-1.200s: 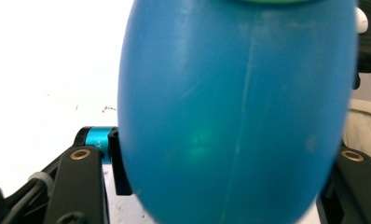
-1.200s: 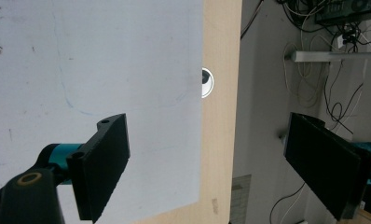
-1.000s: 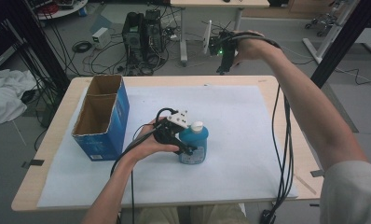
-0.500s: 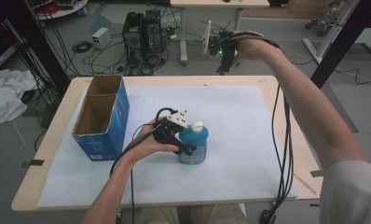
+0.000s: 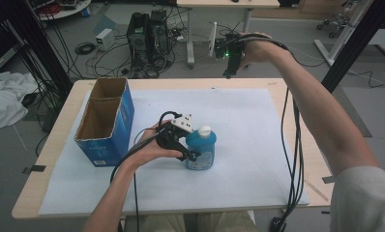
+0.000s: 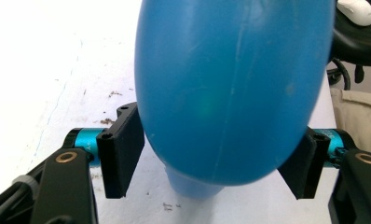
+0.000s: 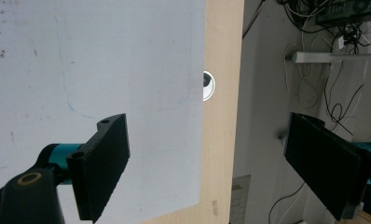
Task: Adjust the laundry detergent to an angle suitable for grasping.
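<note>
Blue bottle [image 5: 200,149] stands mid-tabletop between the just-opened left gripper [image 5: 185,145] jaws — unpressed; right gripper [image 5: 230,58] gapes wide over the far edge.

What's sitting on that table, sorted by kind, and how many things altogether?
Blue bottle with a white cap: 1
Blue cardboard box, open at the top, two compartments: 1
White sheet covering the table: 1
Total: 3
</note>
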